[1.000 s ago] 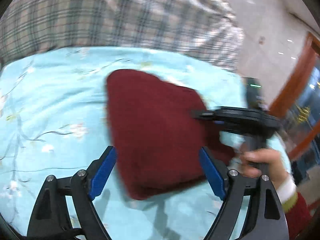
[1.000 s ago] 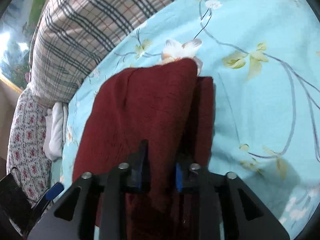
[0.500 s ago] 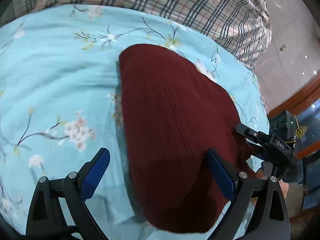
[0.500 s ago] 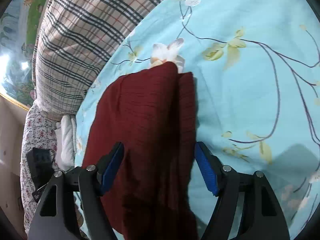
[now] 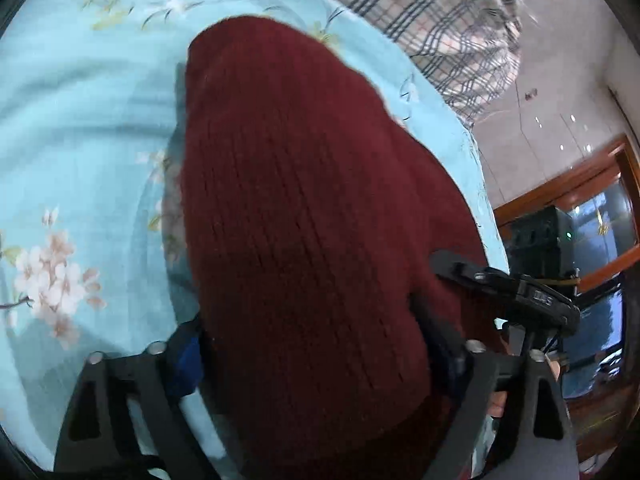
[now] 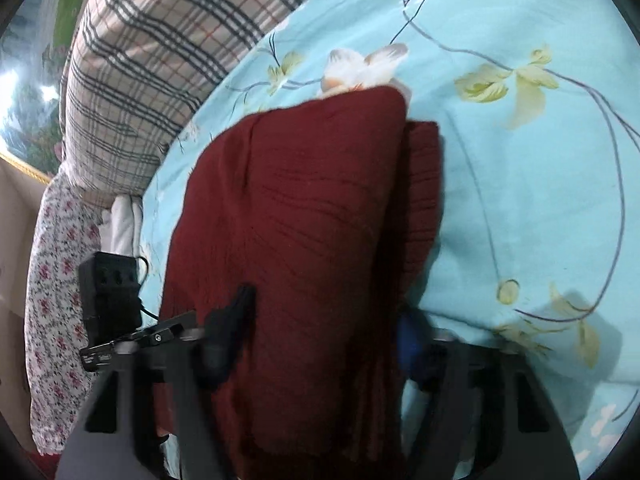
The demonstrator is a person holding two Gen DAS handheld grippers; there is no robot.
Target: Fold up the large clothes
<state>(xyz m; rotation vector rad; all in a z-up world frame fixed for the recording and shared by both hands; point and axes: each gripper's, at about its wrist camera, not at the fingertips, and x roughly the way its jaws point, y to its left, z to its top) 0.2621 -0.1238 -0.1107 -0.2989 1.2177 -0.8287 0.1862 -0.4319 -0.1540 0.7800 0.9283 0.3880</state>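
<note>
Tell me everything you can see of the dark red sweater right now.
The dark red sweater is a ribbed knit, folded into a thick, layered bundle lying on the light blue floral bedsheet. A lower layer peeks out along one side. The left gripper and right gripper each straddle its near end, fingers wide apart.

1. A light blue floral sheet (image 5: 80,128) is spread over the bed.
2. A plaid quilt (image 6: 152,60) is heaped along its far edge.
3. A pale glossy floor (image 5: 552,92) is seen, with ceiling lights reflected.
4. Reddish wooden framing (image 5: 624,168) is fitted around glass.
</note>
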